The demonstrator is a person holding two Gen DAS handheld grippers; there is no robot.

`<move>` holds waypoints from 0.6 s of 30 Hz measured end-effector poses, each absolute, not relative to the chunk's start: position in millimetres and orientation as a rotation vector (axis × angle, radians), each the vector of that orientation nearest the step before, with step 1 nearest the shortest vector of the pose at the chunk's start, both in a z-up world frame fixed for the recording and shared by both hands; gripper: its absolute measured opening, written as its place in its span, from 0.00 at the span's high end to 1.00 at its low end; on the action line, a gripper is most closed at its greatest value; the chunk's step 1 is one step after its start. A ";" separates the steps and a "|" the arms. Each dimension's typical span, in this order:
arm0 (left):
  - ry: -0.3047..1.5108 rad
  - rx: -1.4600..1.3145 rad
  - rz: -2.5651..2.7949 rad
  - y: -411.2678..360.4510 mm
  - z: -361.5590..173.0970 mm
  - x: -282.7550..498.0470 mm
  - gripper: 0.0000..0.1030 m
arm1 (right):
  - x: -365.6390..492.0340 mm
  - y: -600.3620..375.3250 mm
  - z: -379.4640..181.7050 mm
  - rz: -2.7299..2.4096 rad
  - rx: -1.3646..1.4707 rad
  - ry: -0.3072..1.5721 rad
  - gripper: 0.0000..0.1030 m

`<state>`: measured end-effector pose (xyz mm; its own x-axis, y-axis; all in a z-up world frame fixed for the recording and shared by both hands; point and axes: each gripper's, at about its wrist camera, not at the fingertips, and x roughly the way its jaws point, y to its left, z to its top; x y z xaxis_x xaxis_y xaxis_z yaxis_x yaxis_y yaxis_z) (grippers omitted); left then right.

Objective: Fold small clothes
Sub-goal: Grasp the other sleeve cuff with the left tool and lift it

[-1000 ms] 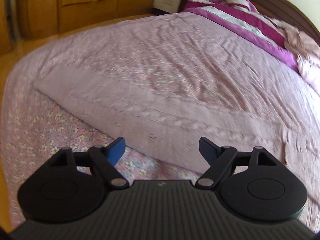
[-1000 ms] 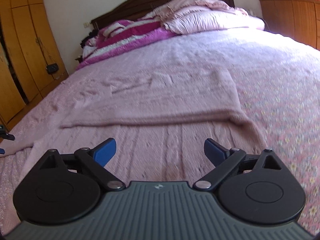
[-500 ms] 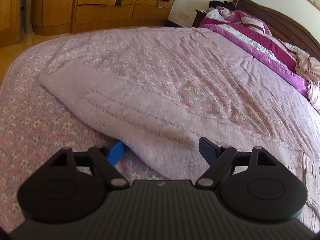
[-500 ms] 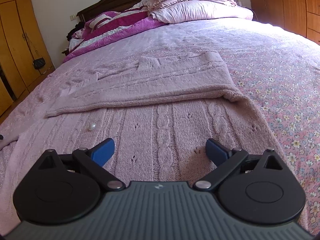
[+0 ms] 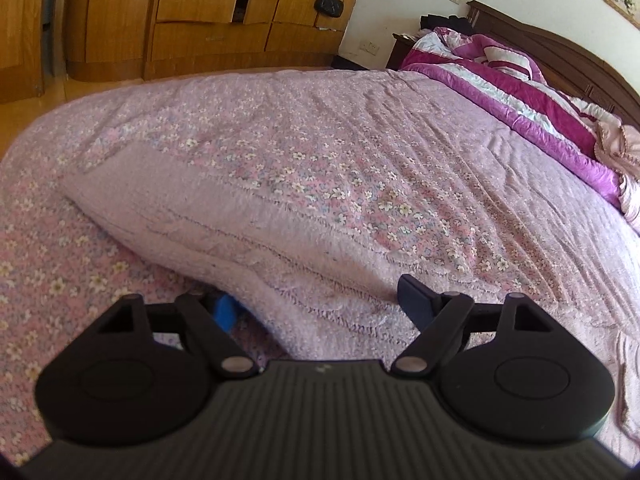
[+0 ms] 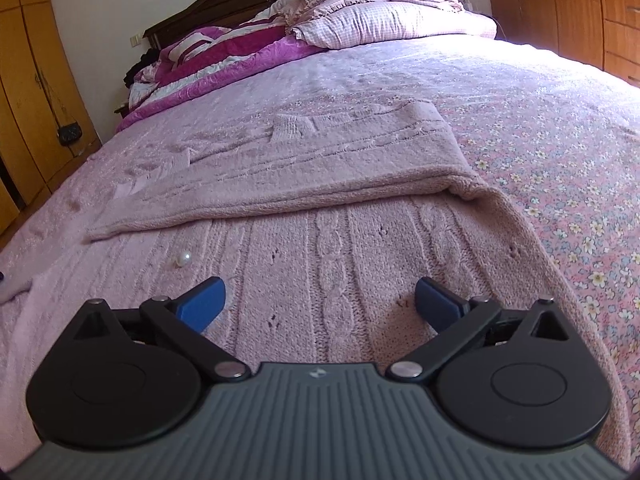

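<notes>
The pink knit sweater (image 6: 320, 264) lies flat on the bed (image 6: 560, 128), 1 sleeve (image 6: 328, 168) already folded across its body so the garment narrows toward a rectangle. The left tool (image 5: 316, 300) sits low at the other sleeve (image 5: 192, 216), fingers spread wide; its blue pad (image 5: 224, 307) is tucked under the knit edge while the other finger rides on top, likely so a squeeze would catch that single layer. The right tool (image 6: 320, 300) hovers over the sweater body, fingers wide apart and holding nothing, probably ready to pin the cloth. A small pearl bead (image 6: 184, 257) rests on the knit.
</notes>
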<state>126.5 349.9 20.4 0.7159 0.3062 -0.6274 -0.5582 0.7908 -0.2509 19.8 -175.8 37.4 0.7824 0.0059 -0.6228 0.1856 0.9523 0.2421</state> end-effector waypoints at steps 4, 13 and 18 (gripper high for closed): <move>0.618 -0.309 0.517 336.7 24.7 129.9 0.74 | 18.4 -178.5 40.1 -0.093 0.336 0.656 0.00; 0.489 -0.260 0.366 304.0 58.5 111.5 0.90 | 12.2 -182.5 43.3 -0.090 0.358 0.641 0.00; 0.429 -0.231 0.284 273.6 86.1 108.2 0.90 | 8.7 -185.3 46.2 -0.088 0.369 0.627 0.00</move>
